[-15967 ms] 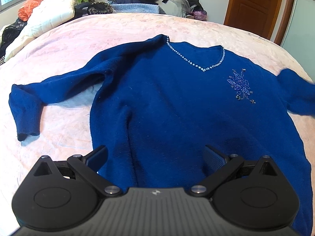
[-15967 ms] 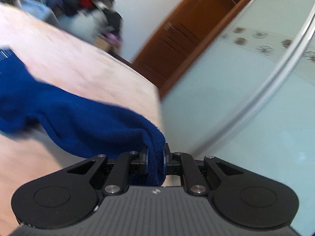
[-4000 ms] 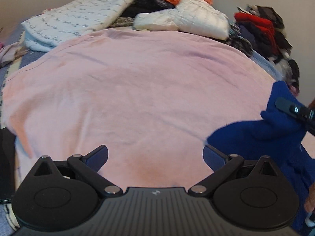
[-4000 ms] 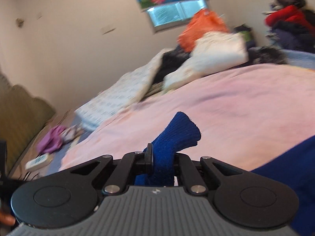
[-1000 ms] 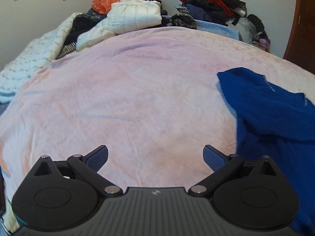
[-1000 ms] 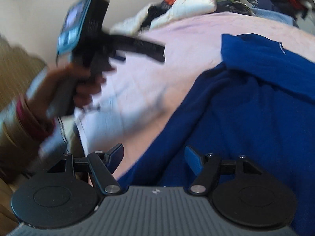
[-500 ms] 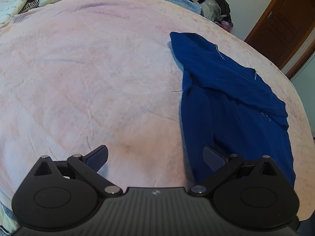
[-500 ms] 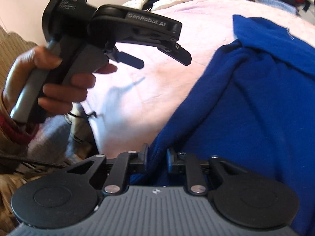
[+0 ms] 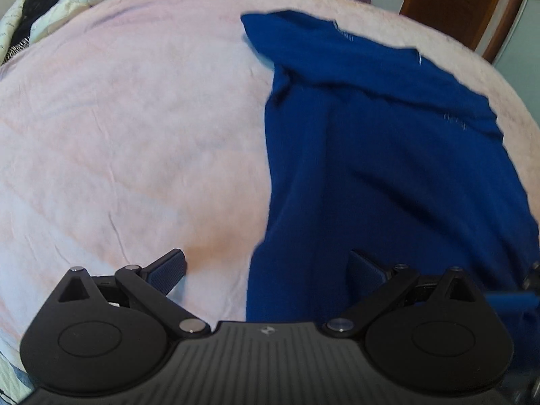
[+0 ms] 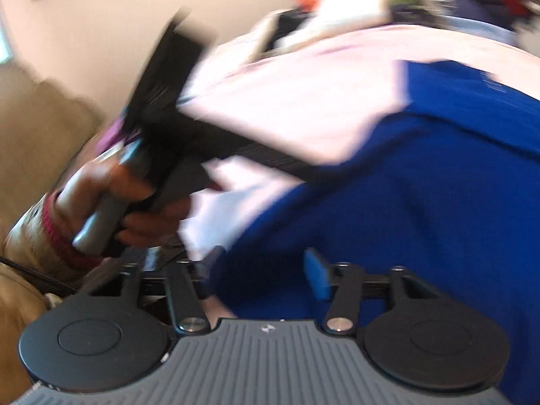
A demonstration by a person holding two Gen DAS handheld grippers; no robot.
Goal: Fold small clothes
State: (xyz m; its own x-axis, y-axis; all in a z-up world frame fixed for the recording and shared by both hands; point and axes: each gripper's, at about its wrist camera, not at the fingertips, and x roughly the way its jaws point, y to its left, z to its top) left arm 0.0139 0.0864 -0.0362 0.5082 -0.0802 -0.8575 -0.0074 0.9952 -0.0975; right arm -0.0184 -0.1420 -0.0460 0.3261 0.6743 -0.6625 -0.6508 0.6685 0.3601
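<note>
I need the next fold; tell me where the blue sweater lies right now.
In the left wrist view the blue sweater lies on the right half of the pink bedspread, toward the wooden door.

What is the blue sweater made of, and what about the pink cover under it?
The blue sweater looks like a soft knit, perhaps wool or acrylic: matte, slightly fuzzy, lying in thick, rounded folds. Tiny pale specks near its top edge may be beads, but blur hides them. The pink cover looks like thin woven or brushed fabric, probably cotton: dull, no shine, with fine shallow creases.
</note>
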